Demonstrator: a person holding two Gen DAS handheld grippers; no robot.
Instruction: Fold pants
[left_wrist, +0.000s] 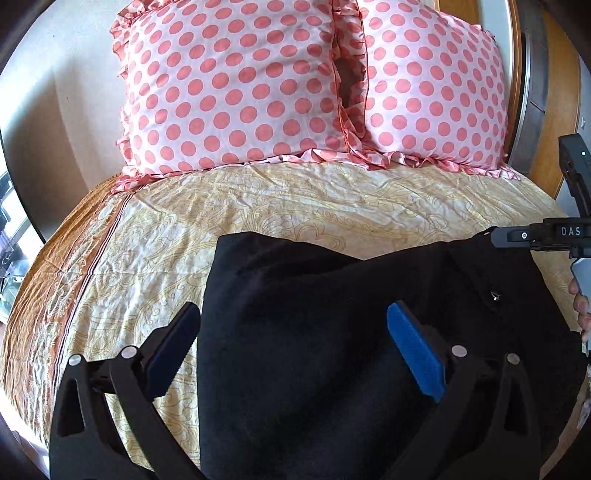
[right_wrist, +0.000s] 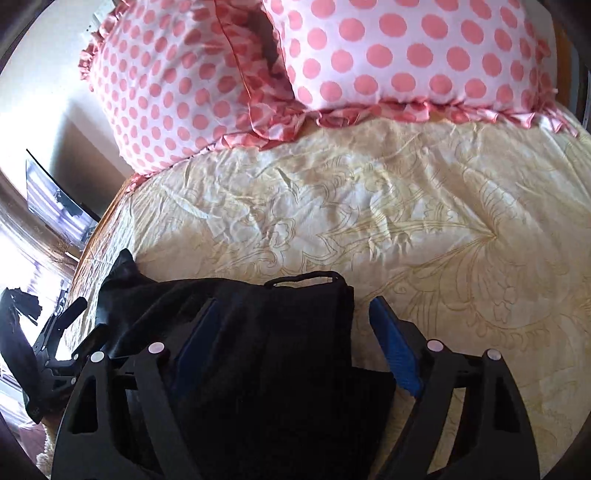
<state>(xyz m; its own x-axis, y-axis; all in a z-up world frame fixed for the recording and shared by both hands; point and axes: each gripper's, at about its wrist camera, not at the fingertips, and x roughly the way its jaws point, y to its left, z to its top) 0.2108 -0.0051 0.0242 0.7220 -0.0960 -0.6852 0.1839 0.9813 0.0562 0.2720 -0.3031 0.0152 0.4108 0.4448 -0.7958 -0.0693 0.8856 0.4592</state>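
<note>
Black pants (left_wrist: 332, 332) lie folded and spread flat on the bed sheet (left_wrist: 295, 195). My left gripper (left_wrist: 294, 308) hangs open over their left part; its left finger is just off the cloth's left edge and its blue-padded right finger is above the cloth. In the right wrist view the pants (right_wrist: 258, 332) end in a corner with a small cord loop (right_wrist: 306, 277). My right gripper (right_wrist: 291, 302) is open astride that right edge, with one pad over the cloth and the other over bare sheet. Each gripper shows in the other's view: the right gripper (left_wrist: 546, 236), the left gripper (right_wrist: 62, 332).
Two pink polka-dot pillows (left_wrist: 236, 85) (left_wrist: 436, 85) lean at the head of the bed, beyond a stretch of cream patterned sheet (right_wrist: 369, 206). A wooden headboard (left_wrist: 554, 74) stands behind. The bed's orange border (left_wrist: 55, 266) runs along the left. A person's fingers (left_wrist: 581, 306) show at the right edge.
</note>
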